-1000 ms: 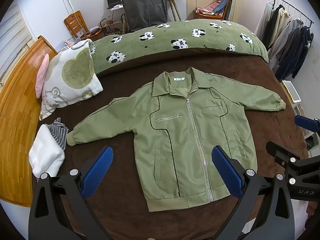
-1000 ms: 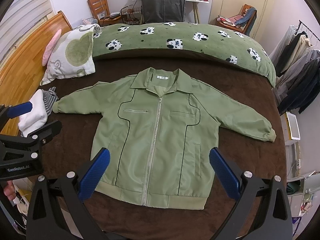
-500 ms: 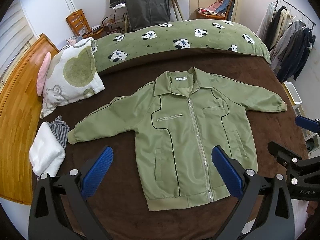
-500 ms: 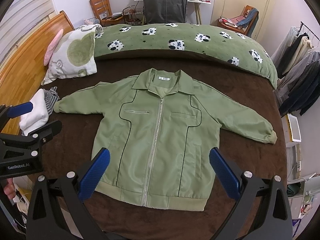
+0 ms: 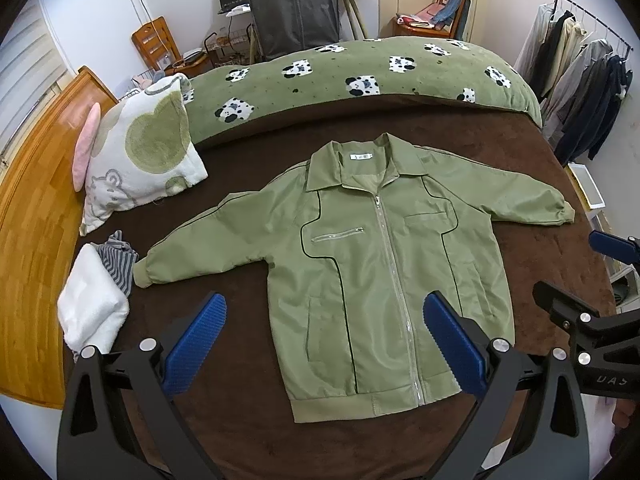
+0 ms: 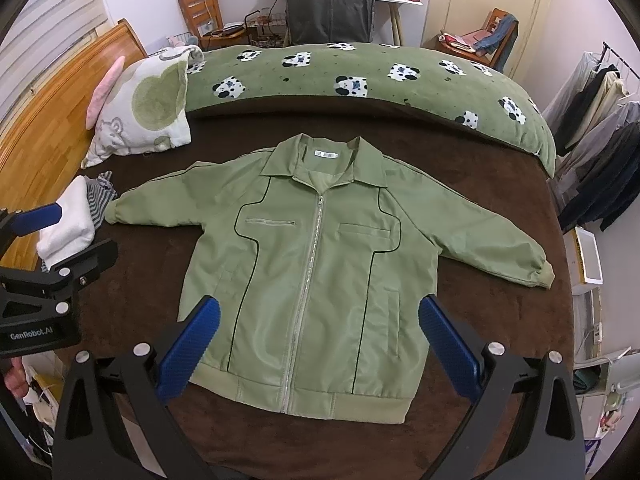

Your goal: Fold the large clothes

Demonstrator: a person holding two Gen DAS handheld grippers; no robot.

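Observation:
A green zip-up jacket [image 5: 380, 264] lies flat, front up, on the brown bed cover, with both sleeves spread out; it also shows in the right wrist view [image 6: 320, 264]. My left gripper [image 5: 324, 344] is open and empty, held above the jacket's hem on its left side. My right gripper [image 6: 318, 344] is open and empty, held above the hem near the zip. Each gripper shows at the edge of the other's view: the right one [image 5: 592, 280] and the left one [image 6: 60, 240].
A white folded towel with a striped cloth [image 5: 94, 304] lies left of the left sleeve. A white and green pillow [image 5: 140, 160] and a green panda quilt [image 5: 360, 76] lie behind the jacket. A wooden headboard [image 5: 36, 200] stands left. A clothes rack [image 5: 580, 80] stands right.
Both grippers have drifted slightly, so the jacket sits a little lower in both views. Both stay open and the jacket has not moved.

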